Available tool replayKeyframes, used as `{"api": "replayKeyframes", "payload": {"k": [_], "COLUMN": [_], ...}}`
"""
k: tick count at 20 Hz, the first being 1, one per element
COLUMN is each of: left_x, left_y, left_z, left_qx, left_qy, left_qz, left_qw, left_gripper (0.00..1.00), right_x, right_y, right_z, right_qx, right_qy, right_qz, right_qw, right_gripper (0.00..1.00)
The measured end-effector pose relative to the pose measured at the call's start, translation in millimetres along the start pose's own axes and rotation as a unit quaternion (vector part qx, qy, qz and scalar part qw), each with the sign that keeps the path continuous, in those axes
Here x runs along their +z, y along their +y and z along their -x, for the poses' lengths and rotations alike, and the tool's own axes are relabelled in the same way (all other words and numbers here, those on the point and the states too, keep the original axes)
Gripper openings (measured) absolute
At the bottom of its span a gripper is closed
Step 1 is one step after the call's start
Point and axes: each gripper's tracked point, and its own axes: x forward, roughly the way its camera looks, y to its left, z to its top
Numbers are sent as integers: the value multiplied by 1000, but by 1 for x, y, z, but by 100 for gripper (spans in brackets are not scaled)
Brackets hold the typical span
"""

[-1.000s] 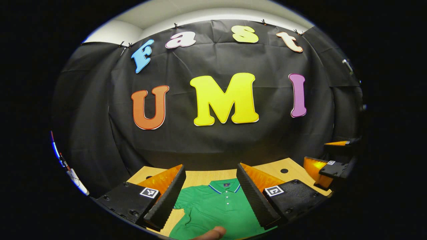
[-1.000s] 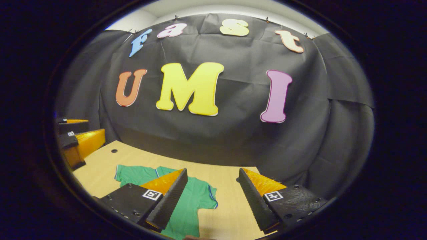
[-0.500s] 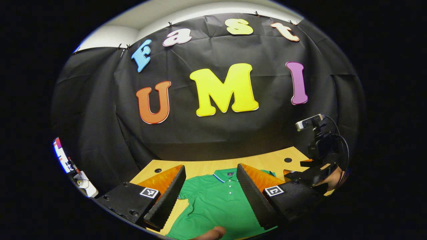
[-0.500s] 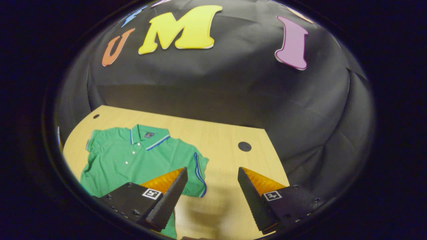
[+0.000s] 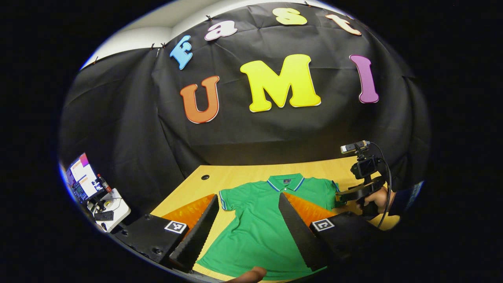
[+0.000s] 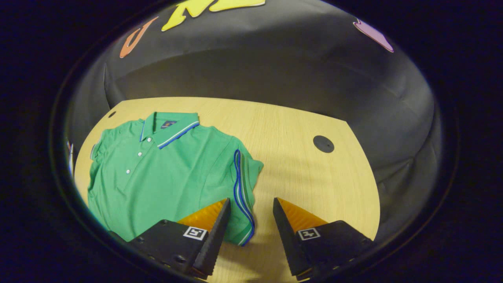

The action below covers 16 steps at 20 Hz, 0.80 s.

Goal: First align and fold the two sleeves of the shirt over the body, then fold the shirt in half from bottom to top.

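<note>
The green polo shirt (image 6: 157, 173) lay flat and face up on my light wooden table (image 6: 298, 129), collar (image 6: 169, 125) toward the far wall, its blue-and-white trimmed collar open above a short row of white buttons. Its sleeve (image 6: 243, 184) on my right side spread outward with blue and white stripes along the cuff, neither sleeve yet folded over the body. In the left gripper view the shirt (image 5: 259, 224) stretched toward me, the hem nearest.
</note>
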Motion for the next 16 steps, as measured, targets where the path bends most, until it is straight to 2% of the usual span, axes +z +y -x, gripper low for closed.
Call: {"api": "replayKeyframes", "payload": {"k": [1,4,6,8,9,15,16], "left_x": [-3,-5,-5,-4,-5,-5,-5], "left_y": [-1,-7,-9,-9,-9,-1,3], "left_z": [-1,-1,0,-1,-2,-1,-1], "left_qx": [1,-3,-6,-9,-11,-20,-20], "left_qy": [4,9,7,6,8,6,5], "left_qz": [7,15,8,3,2,-4,-3], "left_qw": [1000,1000,1000,1000,1000,1000,1000], "left_gripper": [99,99,100,99,99,99,99], "right_x": [0,-4,-4,-5,-5,6,12], "right_y": [-2,4,0,-6,-5,0,5], "right_z": [-2,-7,-7,-7,-4,7,13], "right_qx": [-5,14,7,-6,-1,7,12], "right_qy": [10,30,35,38,41,28,21], "right_qz": [-15,-57,-71,-83,-90,-106,-106], "right_qw": [1000,998,997,996,995,994,994], "right_gripper": [60,42,31,9,6,6,2]}}
